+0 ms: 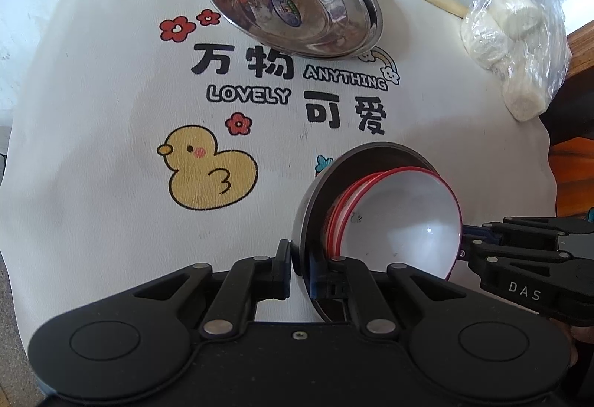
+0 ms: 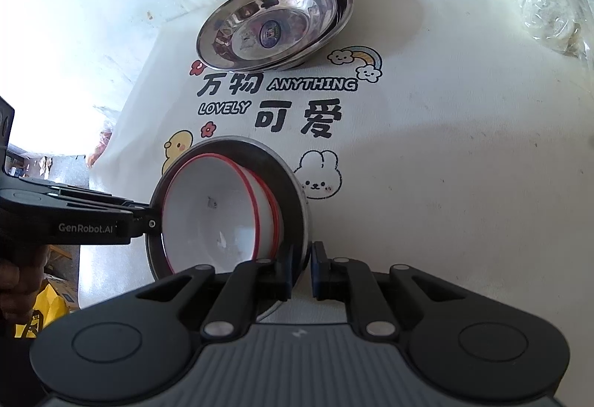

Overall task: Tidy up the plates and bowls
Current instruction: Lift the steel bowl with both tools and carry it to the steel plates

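"ANYTHING LOVELY" on tablecloth [image 1: 92,73]; "GenRobot.AI" on left tool [image 2: 156,217]

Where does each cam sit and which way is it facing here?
Left wrist: rides the left tongs, angled down at the cloth; own fingers clamp the dark bowl rim, right tongs enter from the right.
Right wrist: rides the right tongs, angled down; own fingers clamp the same bowl, left tongs and a hand show at left.
Shared: dark bowl with nested red-rimmed bowls, steel plates.
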`<state>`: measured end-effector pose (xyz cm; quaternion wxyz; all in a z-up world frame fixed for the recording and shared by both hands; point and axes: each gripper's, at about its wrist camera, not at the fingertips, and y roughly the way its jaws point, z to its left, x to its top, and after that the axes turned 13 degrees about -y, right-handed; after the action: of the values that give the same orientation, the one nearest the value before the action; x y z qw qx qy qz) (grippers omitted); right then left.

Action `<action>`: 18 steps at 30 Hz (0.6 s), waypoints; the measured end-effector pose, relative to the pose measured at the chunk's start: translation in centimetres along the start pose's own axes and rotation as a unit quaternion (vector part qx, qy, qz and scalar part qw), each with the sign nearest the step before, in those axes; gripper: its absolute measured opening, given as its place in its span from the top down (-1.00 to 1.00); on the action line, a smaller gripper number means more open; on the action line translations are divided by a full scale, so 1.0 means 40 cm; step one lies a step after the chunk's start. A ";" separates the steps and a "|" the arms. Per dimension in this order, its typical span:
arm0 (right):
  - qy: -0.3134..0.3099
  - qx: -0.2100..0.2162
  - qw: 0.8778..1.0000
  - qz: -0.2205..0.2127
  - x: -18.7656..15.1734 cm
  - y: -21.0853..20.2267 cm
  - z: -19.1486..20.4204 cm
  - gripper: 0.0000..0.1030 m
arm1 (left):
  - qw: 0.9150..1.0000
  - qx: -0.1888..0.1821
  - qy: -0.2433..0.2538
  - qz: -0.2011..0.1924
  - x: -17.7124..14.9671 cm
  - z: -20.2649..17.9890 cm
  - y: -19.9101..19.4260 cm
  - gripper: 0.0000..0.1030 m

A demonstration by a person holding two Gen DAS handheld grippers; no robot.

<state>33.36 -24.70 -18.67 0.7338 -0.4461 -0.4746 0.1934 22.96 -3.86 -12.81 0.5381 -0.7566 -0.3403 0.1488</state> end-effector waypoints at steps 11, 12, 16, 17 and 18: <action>0.007 0.003 1.000 -0.016 0.018 -0.014 -0.011 0.79 | 1.000 -0.006 -0.010 -0.015 0.028 -0.008 -0.015 0.86; 0.008 0.003 1.000 -0.018 0.022 -0.016 -0.013 0.79 | 1.000 -0.007 -0.010 -0.018 0.032 -0.010 -0.018 0.86; 0.009 0.000 1.000 -0.026 0.040 -0.023 -0.022 0.79 | 1.000 -0.009 -0.008 -0.026 0.050 -0.017 -0.028 0.86; 0.009 0.000 1.000 -0.028 0.045 -0.025 -0.024 0.79 | 1.000 -0.010 -0.008 -0.028 0.054 -0.019 -0.029 0.86; 0.009 -0.001 1.000 -0.030 0.050 -0.028 -0.026 0.79 | 0.999 -0.010 -0.007 -0.029 0.058 -0.023 -0.030 0.86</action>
<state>35.06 -24.35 -16.85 0.7431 -0.4339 -0.4813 0.1670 24.75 -2.71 -11.06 0.5319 -0.7507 -0.3679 0.1351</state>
